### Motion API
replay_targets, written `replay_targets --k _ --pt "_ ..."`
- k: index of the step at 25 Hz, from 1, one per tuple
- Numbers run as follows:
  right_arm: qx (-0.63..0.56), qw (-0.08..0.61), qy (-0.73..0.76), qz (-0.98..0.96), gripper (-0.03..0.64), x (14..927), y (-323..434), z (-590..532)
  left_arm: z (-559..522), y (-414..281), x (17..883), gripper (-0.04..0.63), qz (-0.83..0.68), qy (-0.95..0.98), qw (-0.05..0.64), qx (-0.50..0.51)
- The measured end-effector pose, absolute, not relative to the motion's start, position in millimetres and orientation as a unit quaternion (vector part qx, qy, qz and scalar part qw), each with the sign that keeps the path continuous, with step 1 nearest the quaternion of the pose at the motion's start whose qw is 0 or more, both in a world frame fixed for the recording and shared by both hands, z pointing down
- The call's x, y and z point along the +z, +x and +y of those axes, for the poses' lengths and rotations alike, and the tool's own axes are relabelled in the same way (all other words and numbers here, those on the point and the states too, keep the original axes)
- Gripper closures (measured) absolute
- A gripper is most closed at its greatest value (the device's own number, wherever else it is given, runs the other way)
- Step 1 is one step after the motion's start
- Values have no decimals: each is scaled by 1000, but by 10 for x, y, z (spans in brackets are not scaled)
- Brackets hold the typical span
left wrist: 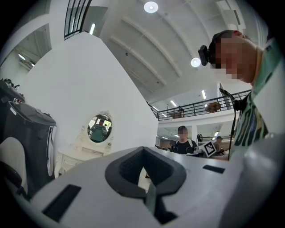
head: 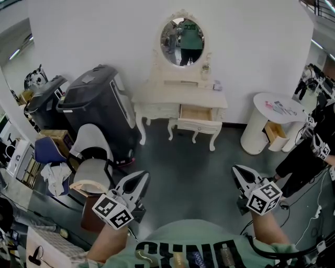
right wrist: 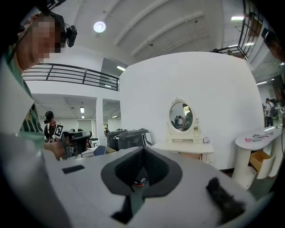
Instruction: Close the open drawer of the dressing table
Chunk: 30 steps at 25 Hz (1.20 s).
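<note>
Approach step – drawer (head: 198, 119) hangs open well ahead, left gripper (head: 143, 176) and right gripper (head: 236, 170) fingers pinched together, empty – next walk over, push

I read bright, even light from round ceiling lamps (left wrist: 151, 6) high above the dressing table (head: 180, 99), only a soft shadow on the floor (head: 183, 157) beneath it, with both gripper views bowed, black-cornered, and blurred close to the lens.
</note>
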State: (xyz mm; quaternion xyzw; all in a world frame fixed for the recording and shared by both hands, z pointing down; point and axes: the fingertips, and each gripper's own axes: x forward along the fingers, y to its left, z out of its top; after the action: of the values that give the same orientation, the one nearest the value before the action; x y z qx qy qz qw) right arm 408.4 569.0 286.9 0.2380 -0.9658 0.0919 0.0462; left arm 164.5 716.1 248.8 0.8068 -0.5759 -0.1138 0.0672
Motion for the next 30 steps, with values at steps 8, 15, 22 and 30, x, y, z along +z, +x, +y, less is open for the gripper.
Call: replay_targets --k 8,15,22,30 --pt "81 53 226 -969 606 2841 3876 5770 7224 1462 2504 592 -577 803 66 -130" --pt "69 62 227 -969 606 2757 3509 5772 7261 1063 2461 592 -579 801 59 -140" --pt "60 61 235 -968 606 2674 2971 5864 7334 510 2393 592 -573 806 51 -138" --pt "66 65 246 -965 606 2718 2393 5954 7368 -50 2417 592 -562 815 59 -127"
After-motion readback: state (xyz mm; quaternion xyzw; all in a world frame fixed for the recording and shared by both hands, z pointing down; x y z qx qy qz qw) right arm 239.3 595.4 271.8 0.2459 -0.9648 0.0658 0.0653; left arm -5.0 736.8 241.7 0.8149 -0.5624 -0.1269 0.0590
